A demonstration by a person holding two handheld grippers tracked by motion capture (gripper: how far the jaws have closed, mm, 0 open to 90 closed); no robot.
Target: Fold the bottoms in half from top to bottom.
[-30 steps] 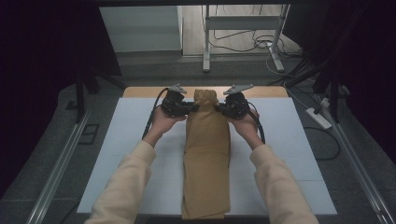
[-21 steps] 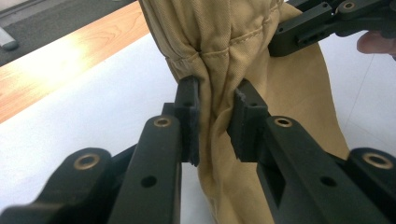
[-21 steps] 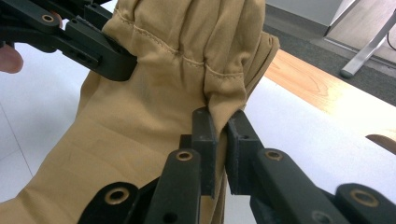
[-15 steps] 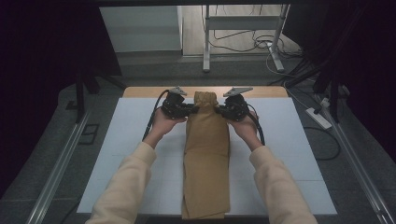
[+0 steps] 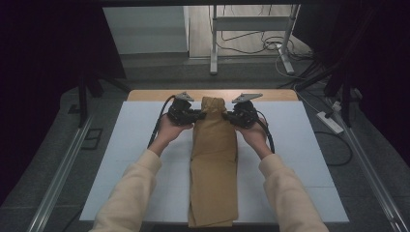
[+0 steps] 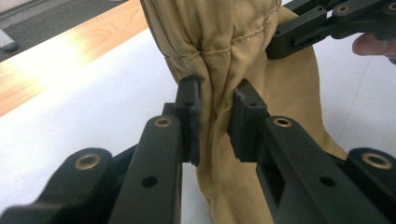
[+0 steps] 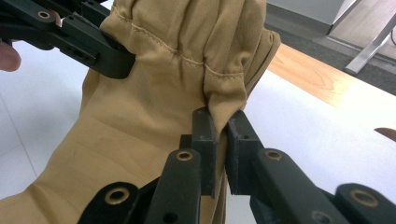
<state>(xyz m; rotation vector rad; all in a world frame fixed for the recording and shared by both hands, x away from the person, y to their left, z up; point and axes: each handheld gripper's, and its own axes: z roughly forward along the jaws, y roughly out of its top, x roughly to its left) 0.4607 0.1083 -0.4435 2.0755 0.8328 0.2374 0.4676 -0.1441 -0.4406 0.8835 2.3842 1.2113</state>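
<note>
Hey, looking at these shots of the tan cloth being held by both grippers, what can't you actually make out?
- Tan garment: its near end is cut off by the bottom edge of the high view, so its type is unclear.
- Left gripper: how much fabric sits between the pads is hidden by the folds, left gripper view.
- Right gripper: the same, bunched cloth covers the pad faces, right gripper view.
- Table: its wooden top is mostly hidden under the white sheet, high view.

A tan cloth garment (image 5: 213, 164), probably trousers folded lengthwise, lies as 1 long narrow strip down the middle of the white table (image 5: 121, 159). Its near end reaches the table's near edge. The far end, with a stitched hem, is bunched and raised off the surface, creased at both sides.
</note>
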